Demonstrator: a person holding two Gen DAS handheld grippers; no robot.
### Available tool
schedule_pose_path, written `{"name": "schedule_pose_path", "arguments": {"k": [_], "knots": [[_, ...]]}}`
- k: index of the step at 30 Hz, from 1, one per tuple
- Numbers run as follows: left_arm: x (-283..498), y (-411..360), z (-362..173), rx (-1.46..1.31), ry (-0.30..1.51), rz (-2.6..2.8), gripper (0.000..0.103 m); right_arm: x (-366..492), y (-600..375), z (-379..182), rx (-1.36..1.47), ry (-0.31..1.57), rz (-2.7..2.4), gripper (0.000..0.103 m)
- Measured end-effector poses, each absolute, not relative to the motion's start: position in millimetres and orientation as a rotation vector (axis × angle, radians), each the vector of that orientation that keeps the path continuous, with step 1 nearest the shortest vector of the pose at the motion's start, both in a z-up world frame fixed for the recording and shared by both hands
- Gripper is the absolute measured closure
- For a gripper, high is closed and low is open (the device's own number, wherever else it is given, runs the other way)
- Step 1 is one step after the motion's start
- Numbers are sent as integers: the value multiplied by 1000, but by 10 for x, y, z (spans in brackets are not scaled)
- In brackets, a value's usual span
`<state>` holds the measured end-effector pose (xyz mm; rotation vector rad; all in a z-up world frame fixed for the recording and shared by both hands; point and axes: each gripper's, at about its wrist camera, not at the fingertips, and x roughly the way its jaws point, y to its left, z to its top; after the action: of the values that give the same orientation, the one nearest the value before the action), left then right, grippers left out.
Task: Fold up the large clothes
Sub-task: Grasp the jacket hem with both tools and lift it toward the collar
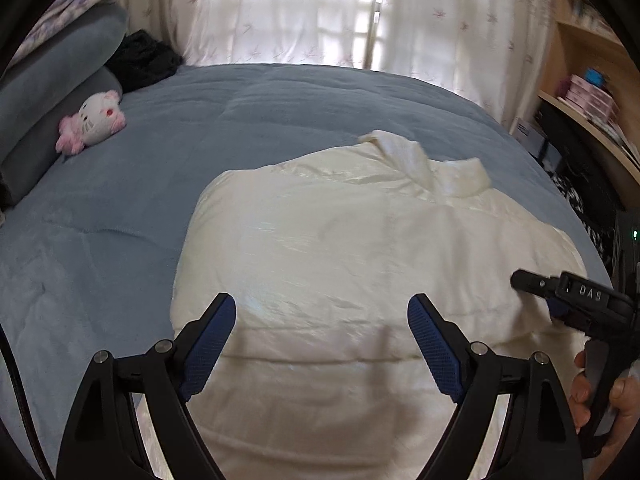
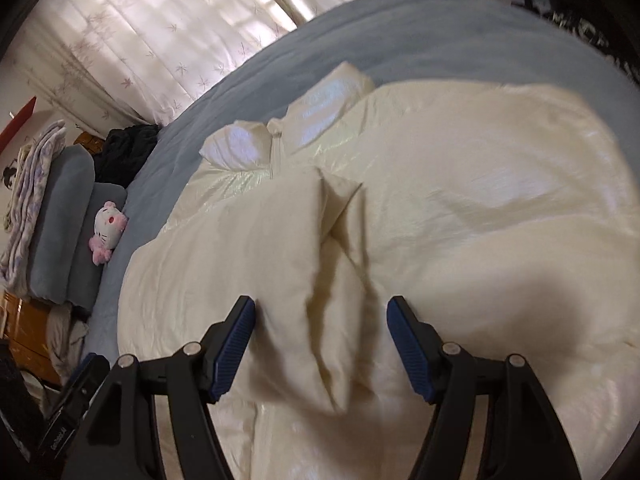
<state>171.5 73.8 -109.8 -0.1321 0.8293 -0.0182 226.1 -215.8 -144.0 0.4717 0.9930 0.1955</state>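
A cream jacket lies spread on a blue-grey bed, its collar at the far end, toward 12 o'clock in the left wrist view.

The left claw stands wide open above the jacket's near part; nothing sits between its blue pads and they touch no cloth. At 3 o'clock in this view the right claw juts in over the jacket's right edge, with a hand on its grip at 4 o'clock. A shelf with pink boxes shows at 2 o'clock, which the right view lacks.

The right wrist view shows the right claw open as well, a raised fold of the jacket lying in line between its pads; the pads do not press it. This view alone shows that fold, a sleeve laid across the body, with the collar at 11 o'clock. Part of the left tool shows at 8 o'clock.

Both views show a plush cat beside grey pillows, a dark garment behind them, and curtains beyond the bed. The right view adds a folded patterned blanket at 9 o'clock.
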Motion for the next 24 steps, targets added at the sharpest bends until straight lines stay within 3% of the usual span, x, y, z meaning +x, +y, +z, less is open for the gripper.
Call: {"name": "schedule_pose_path", "arguments": {"k": [2, 3, 4, 10, 13, 20, 22, 24], "knots": [[1774, 824, -1136, -158, 837, 0, 16, 2338, -2054, -1466, 465, 1001, 230, 58], [1813, 874, -1156, -173, 840, 9, 16, 2383, -1976, -1453, 452, 1012, 266, 86], [1837, 912, -1165, -183, 841, 16, 16, 2406, -1881, -1380, 422, 1001, 298, 93], [1965, 1000, -1100, -193, 801, 37, 16, 2217, -1812, -466, 341, 708, 357, 96], [2051, 968, -1067, -182, 777, 40, 16, 2237, -2058, -303, 367, 634, 287, 96], [2418, 756, -1338, -104, 827, 51, 16, 2447, -2543, -1147, 357, 869, 22, 95], [2506, 688, -1484, -62, 855, 66, 16, 2415, -2631, -1433, 369, 946, -15, 85], [2578, 658, -1621, -38, 885, 77, 16, 2354, -2657, -1498, 393, 949, -1, 82]]}}
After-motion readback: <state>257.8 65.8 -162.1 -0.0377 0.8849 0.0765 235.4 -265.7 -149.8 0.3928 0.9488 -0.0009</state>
